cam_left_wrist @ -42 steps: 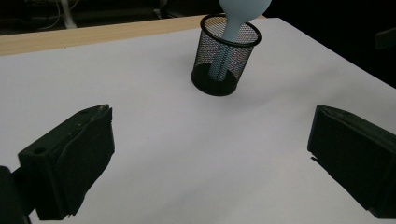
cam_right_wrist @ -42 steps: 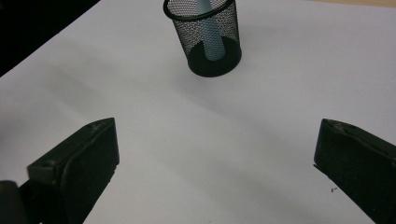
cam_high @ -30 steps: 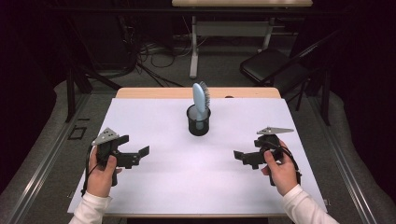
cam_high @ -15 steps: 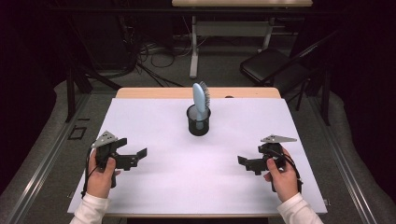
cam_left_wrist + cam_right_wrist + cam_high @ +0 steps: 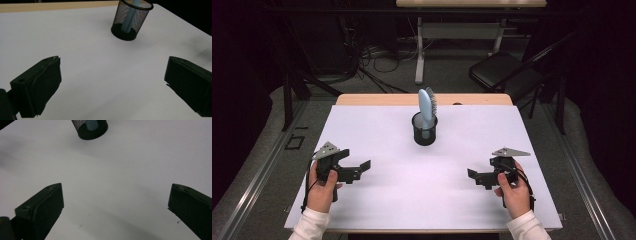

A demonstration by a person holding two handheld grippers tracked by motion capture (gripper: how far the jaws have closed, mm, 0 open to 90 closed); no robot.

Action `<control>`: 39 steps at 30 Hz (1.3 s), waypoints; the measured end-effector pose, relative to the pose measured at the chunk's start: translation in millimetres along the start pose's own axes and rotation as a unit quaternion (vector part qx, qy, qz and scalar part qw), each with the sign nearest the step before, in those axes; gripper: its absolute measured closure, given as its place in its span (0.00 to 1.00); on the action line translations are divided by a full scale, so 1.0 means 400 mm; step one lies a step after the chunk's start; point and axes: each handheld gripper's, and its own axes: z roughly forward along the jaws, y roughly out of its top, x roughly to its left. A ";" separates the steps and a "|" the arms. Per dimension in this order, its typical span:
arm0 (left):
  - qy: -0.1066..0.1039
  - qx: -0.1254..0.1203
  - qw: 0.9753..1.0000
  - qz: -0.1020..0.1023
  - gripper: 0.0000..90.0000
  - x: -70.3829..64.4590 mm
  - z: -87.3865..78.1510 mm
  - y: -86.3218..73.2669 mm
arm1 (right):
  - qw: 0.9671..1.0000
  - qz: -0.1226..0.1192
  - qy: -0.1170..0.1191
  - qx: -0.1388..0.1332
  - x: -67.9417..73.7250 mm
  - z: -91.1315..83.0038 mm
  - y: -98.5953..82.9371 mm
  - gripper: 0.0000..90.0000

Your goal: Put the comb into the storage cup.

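Observation:
A black mesh cup (image 5: 424,132) stands upright on the white table (image 5: 522,150), near the middle toward the far side. A light blue hairbrush (image 5: 427,104) stands in it, bristle head up. My left gripper (image 5: 358,170) hovers near the front left, open and holding nothing, pointing right toward the centre. My right gripper (image 5: 477,176) mirrors it at the front right, open and holding nothing. In the left gripper view the cup (image 5: 120,18) lies well ahead of the wide-apart jaws of the gripper (image 5: 112,72). In the right gripper view the cup (image 5: 96,131) sits at the top edge, far from the gripper (image 5: 115,202).
The table's far edge is a bare wooden strip (image 5: 377,99). Behind it on the dark floor are a folding chair (image 5: 504,67), another table's legs (image 5: 419,50) and loose cables (image 5: 377,57). White surface stretches between both grippers and the cup.
Both hands have drawn back a little toward the near edge of the table. The jaws stay open, and the cup and brush have not moved.

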 end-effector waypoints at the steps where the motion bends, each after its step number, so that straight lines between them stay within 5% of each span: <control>1: 0.001 0.000 1.000 -0.001 0.01 0.000 0.000 -0.001 | 1.000 0.001 -0.001 -0.001 0.000 0.000 -0.002 0.00; 39: 0.001 0.005 1.000 0.001 0.01 0.004 0.015 -0.020 | 1.000 -0.022 -0.012 -0.002 0.006 0.007 -0.036 0.00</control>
